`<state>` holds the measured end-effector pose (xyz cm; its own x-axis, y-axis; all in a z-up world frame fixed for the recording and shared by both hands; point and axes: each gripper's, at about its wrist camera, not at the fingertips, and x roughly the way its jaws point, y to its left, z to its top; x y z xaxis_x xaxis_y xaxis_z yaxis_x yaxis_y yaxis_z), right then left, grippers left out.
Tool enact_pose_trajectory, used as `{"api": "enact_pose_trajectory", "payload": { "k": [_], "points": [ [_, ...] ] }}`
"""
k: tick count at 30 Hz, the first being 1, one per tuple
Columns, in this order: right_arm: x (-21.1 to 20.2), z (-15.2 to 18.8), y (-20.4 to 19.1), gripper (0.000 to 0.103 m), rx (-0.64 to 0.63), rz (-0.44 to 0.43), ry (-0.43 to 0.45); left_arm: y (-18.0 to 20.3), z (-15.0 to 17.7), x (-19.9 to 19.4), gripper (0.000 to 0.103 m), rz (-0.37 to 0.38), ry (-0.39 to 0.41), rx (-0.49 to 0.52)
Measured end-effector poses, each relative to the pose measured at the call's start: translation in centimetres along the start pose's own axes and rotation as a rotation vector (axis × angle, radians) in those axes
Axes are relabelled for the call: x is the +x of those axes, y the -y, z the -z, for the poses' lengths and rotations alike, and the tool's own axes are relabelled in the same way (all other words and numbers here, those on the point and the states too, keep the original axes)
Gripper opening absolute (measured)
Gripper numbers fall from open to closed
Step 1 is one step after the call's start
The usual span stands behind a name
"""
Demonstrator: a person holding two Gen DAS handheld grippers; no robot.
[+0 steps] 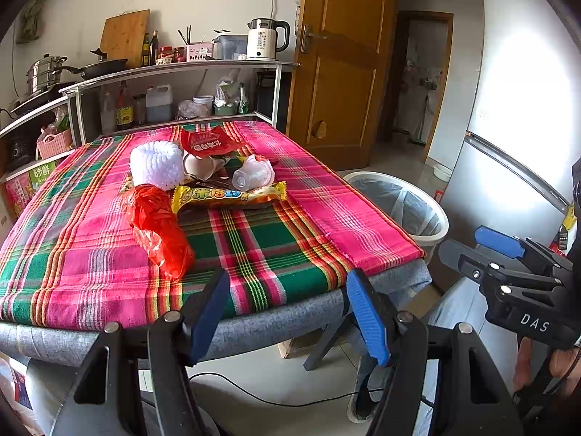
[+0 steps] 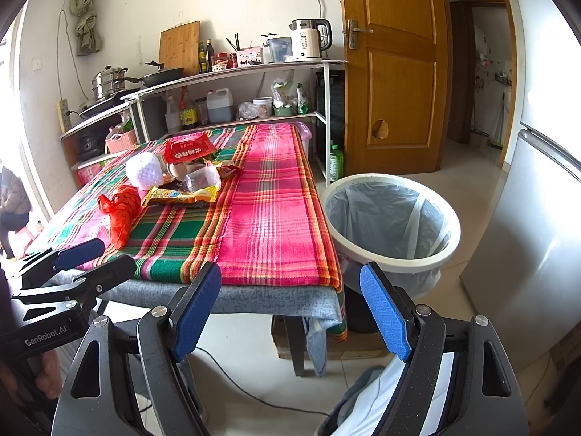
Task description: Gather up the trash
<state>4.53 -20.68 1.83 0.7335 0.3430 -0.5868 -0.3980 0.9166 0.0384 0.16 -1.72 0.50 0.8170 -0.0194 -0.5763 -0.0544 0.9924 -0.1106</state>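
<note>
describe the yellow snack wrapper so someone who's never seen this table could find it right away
Start at the table with the pink and green plaid cloth and find the pile of trash near its middle. The yellow snack wrapper lies flat along the pile's near edge, right of the crumpled red plastic bag and in front of the white foam net. It is the only long yellow packet, with blue lettering.

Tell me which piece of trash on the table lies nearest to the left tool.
The crumpled red plastic bag: it reaches closest to the table's front edge, just ahead of the left tool. The yellow snack wrapper and white foam net lie farther back.
</note>
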Motion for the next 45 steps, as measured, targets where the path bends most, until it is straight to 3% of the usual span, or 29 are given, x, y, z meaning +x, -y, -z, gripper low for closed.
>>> {"api": "enact_pose_trajectory", "payload": {
  "k": [6,20,35,45],
  "points": [
    [0.2,0.0,0.0,0.079,-0.006,-0.003,-0.004,0.1,0.1,0.1,0.069,0.007,-0.006,0.001],
    [2.1,-1.3,-1.1,0.079,-0.044,-0.038,-0.015,-3.4,-0.2,1.0,0.069,0.02,-0.032,-0.073],
    [7.2,-4.6,-4.8,0.079,-0.166,-0.155,-0.027,-9.4,-2.3,2.6,0.07,-0.105,-0.05,-0.183],
    [12.7,-7.3,-8.0,0.079,-0.305,-0.256,-0.076,-12.0,-3.3,5.3,0.07,-0.119,-0.081,-0.256]
  ]
}}
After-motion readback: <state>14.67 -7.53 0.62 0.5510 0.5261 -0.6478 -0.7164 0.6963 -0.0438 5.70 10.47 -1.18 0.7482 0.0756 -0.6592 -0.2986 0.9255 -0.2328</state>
